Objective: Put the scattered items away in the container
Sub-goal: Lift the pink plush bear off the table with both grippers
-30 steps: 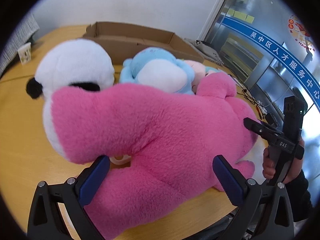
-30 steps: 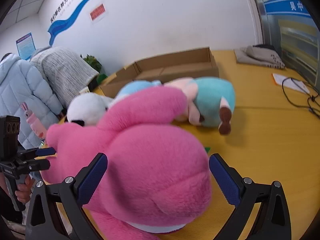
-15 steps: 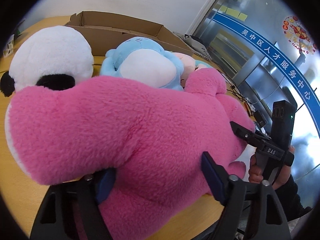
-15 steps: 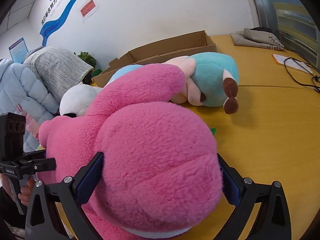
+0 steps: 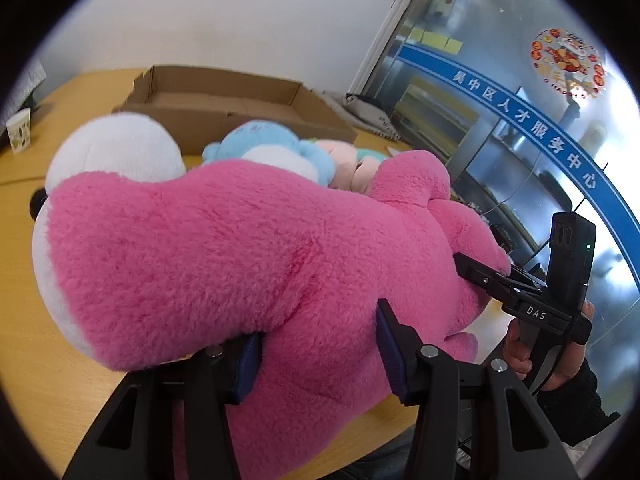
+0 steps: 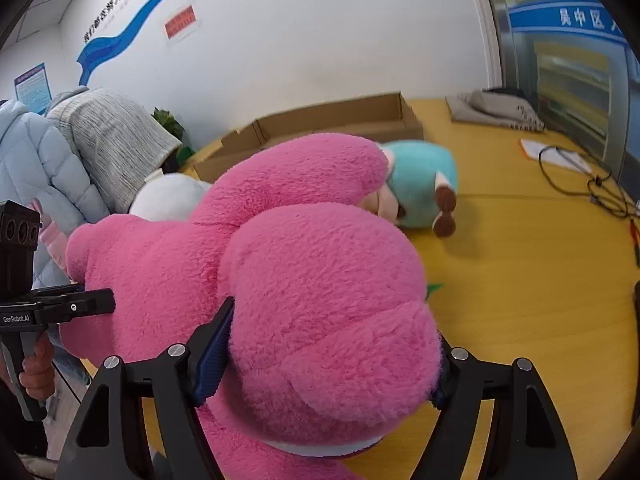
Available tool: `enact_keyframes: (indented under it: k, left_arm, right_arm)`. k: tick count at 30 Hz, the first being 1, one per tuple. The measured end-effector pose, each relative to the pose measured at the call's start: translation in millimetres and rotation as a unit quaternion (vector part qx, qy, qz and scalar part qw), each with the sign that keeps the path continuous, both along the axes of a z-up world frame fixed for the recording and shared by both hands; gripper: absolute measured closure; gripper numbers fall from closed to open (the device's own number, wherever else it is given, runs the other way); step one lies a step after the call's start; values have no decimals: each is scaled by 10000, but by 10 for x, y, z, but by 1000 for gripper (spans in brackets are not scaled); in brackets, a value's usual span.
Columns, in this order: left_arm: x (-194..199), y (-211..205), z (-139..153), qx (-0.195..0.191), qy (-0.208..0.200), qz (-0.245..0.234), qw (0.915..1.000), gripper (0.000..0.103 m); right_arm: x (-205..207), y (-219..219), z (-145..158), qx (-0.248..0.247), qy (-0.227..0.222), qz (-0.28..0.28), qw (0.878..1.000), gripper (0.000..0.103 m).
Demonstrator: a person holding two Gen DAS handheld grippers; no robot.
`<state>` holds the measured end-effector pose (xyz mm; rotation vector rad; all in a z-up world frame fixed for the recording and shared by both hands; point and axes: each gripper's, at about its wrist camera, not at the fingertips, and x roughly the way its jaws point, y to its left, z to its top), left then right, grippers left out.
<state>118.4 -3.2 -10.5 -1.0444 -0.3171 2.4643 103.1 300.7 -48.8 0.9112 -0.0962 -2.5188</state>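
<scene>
A big pink plush bear (image 5: 224,248) lies on the yellow table and fills both views (image 6: 304,280). My left gripper (image 5: 316,356) is shut on one end of it, blue pads pressed into the fur. My right gripper (image 6: 324,352) is shut on the other end. Behind the bear lie a white plush (image 5: 116,148), a light blue plush (image 5: 264,140) and a teal and pink plush (image 6: 420,184). An open cardboard box (image 5: 224,100) stands at the back of the table (image 6: 332,120).
A paper cup (image 5: 18,130) stands at the far left. Grey cloth (image 6: 496,110), paper and black cables (image 6: 580,176) lie at the right. Jackets (image 6: 80,152) hang at the left. A glass wall (image 5: 520,128) is on the right.
Both grippers have closed on the pink bear, which was between open jaws a second ago. The bear now looks raised slightly and both views sit closer to it.
</scene>
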Motion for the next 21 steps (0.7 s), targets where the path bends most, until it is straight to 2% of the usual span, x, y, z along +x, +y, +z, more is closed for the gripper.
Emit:
enact_keyframes:
  k: [5, 10, 15, 21]
  left_arm:
    - [92, -7, 595, -83, 641, -21, 9979, 52]
    - [36, -72, 1376, -190, 1455, 21, 9892, 52]
    - [-201, -183, 2093, -200, 1996, 81, 9796, 52]
    - [-625, -314, 2767, -338, 2400, 199, 9700, 52]
  right_arm:
    - [179, -10, 573, 35, 657, 0, 9978, 22]
    - [202, -103, 1437, 74, 1535, 42, 9881, 22]
    - [54, -238, 2239, 78, 2141, 59, 9768, 22]
    - [-364, -424, 3022, 15, 2495, 101, 9683, 22]
